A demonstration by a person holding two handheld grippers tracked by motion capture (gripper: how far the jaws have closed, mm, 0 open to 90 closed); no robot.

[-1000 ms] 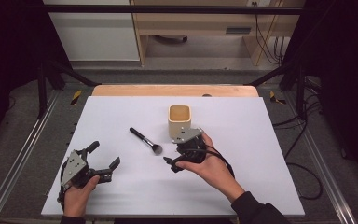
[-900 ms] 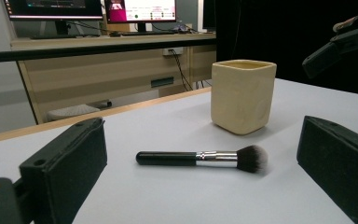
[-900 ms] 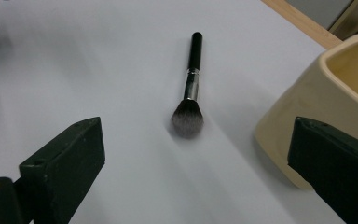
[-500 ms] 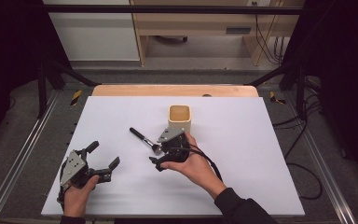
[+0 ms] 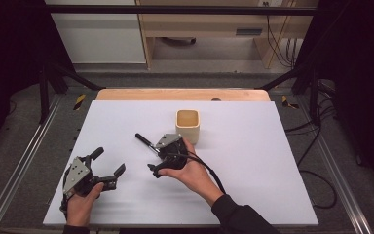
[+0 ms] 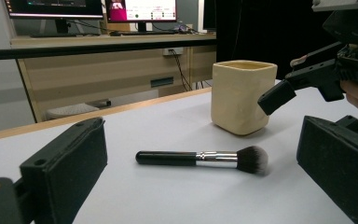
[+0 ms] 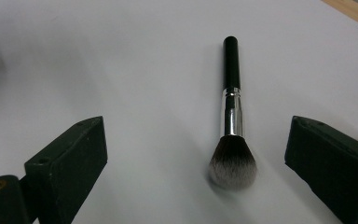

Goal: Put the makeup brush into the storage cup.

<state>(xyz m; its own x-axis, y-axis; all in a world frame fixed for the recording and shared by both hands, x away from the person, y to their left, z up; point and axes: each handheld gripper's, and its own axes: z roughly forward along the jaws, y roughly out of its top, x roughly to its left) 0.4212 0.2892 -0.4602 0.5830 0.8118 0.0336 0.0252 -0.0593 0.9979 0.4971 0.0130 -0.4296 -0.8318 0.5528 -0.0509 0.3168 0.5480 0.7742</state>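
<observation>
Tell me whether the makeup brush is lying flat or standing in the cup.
Lying flat: the makeup brush rests on the white table, outside the cup.

Bright, even overhead light on the white table [image 5: 253, 161], dark surroundings, soft shadows, blurred near gripper jaws.

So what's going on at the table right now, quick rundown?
Right gripper open, jaws either side of the makeup brush. Left gripper open, resting off to the side. Brush flat beside the cup. Nothing in the way.

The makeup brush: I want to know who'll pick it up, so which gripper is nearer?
The right gripper. It hovers over the makeup brush, jaws open either side of the bristles. The left gripper sits apart, nearer the table's front left.
</observation>
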